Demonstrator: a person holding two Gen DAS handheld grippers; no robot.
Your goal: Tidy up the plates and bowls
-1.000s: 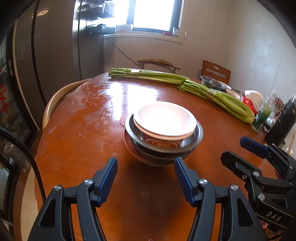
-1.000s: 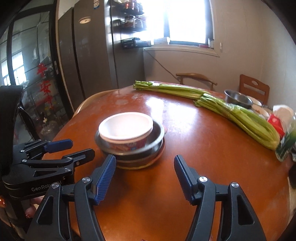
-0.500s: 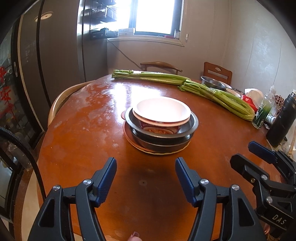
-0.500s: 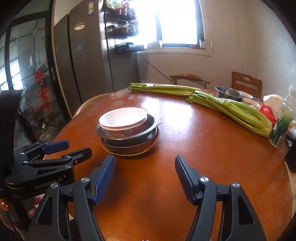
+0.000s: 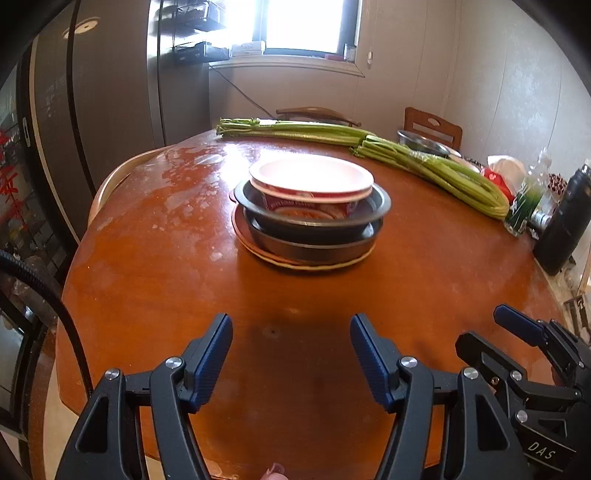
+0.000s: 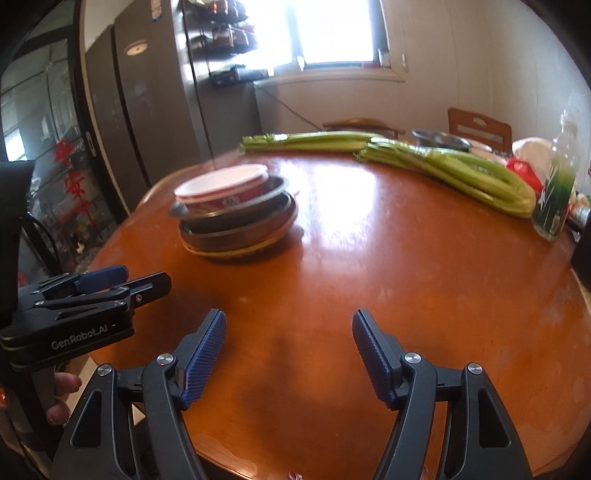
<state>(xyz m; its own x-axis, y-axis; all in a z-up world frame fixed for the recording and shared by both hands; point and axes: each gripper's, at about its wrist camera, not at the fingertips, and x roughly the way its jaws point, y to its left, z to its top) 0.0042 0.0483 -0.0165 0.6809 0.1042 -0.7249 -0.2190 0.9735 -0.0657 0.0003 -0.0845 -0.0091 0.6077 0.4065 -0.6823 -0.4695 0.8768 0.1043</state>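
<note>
Round, glossy orange-brown wooden tabletop [image 5: 155,280] carrying 1 stack of dishes near its middle: a white bowl with a red printed band [image 5: 311,181] nested in 2 dark grey metal bowls [image 5: 314,225], all resting on a flat brown plate with a pale rim [image 5: 303,260]. The stack stands apart from everything else on the tabletop.

Left hand-held gripper [image 5: 291,354]: black frame, blue ribbed pads, jaws parted about halfway with nothing between them, poised above the near edge of the tabletop, well short of the stack. Right hand-held gripper [image 6: 290,356]: same build, jaws opening, nothing between them; the stack lies ahead and to its left. Bare wood fills the stretch between each hand-held gripper and the stack. Each gripper appears at the edge of the other's view (fingertips of the person's hand [image 6: 61,398] show below the left one).

Surroundings: 2 long bundles of green celery stalks [image 5: 436,170] lie across the far side of the tabletop, behind the stack. At the far right edge stand a shiny steel bowl [image 5: 421,142], a white and red plastic bag [image 5: 504,175], a clear bottle with a green label [image 6: 556,192] and a black cylindrical flask [image 5: 565,221]. Wooden chairs [image 5: 432,125] ring the tabletop; a tall dark refrigerator [image 5: 110,92] and a bright window [image 5: 306,26] stand behind.
</note>
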